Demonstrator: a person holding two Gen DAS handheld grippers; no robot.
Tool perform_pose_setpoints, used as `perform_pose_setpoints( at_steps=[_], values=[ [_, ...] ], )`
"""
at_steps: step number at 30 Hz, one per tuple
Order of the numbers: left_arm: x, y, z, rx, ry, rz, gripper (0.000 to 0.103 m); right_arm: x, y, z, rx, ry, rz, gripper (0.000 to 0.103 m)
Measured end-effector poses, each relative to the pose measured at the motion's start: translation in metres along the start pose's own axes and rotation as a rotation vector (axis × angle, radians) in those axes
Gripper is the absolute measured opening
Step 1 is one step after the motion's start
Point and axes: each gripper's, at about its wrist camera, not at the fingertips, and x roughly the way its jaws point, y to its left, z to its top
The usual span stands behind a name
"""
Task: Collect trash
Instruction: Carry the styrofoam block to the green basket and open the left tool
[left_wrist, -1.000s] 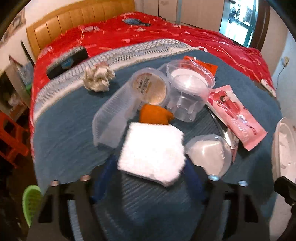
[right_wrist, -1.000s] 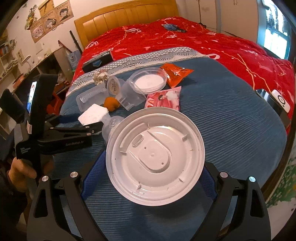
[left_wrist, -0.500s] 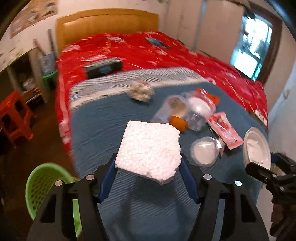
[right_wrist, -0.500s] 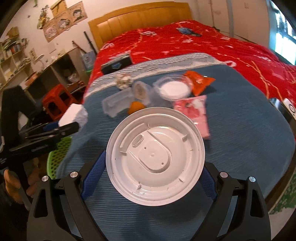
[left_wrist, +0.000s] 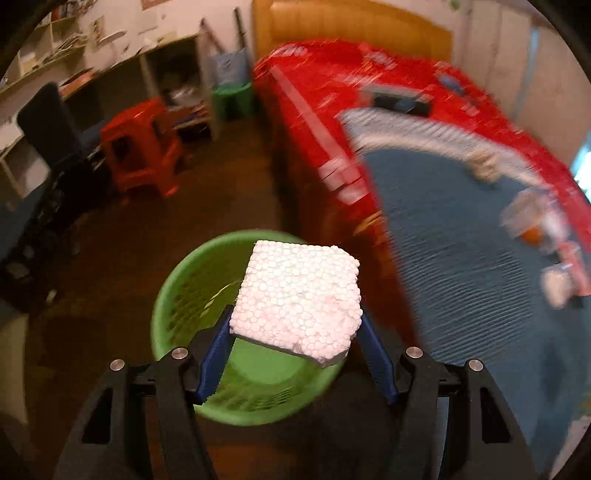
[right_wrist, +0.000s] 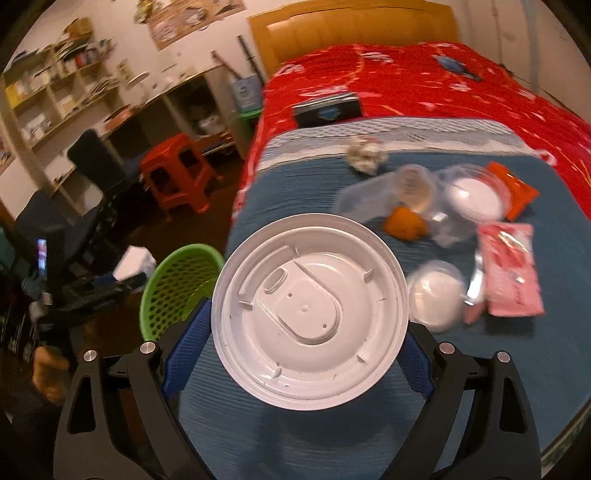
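Pinching the foam block (left_wrist: 297, 295), the left tool (left_wrist: 295, 336) has swung from bed to green basket (left_wrist: 177, 295).

A white, bead-textured foam block (left_wrist: 297, 297) hangs over a green perforated basket (left_wrist: 177, 295). The round lid (right_wrist: 310, 310) is plain white. At one o'clock from it the blanket (right_wrist: 480, 369) is ribbed blue, holding an orange lump (right_wrist: 404, 223) and a pink wrapper (right_wrist: 511, 275). The bedspread (right_wrist: 424, 88) beyond is red with pale markings.

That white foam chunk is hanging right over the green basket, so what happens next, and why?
Probably the left gripper opens to drop the foam block: it already hangs above the green basket, clear of the bed.
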Motion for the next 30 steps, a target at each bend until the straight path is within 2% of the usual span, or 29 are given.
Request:
perform_pose_setpoints(
  at_steps=[3,8,10,15,24,30],
  values=[
    [0.029,0.012,-0.008,0.003,0.063,0.05,0.063,0.01,0.019,0.008,-0.034,0.013,0.024,0.089],
    [0.064,0.031,-0.021,-0.037,0.154,0.059,0.064,0.022,0.04,0.016,-0.068,0.032,0.051,0.089],
    [0.068,0.038,-0.025,-0.06,0.165,0.056,0.072,0.028,0.048,0.019,-0.084,0.042,0.058,0.089],
    [0.061,0.052,-0.028,-0.099,0.14,0.053,0.081,0.041,0.064,0.02,-0.11,0.066,0.08,0.089],
    [0.022,0.091,-0.039,-0.225,0.073,0.067,0.082,0.077,0.103,0.025,-0.197,0.123,0.141,0.089],
    [-0.005,0.115,-0.048,-0.269,0.018,0.104,0.084,0.126,0.142,0.024,-0.265,0.211,0.187,0.09]
  ],
)
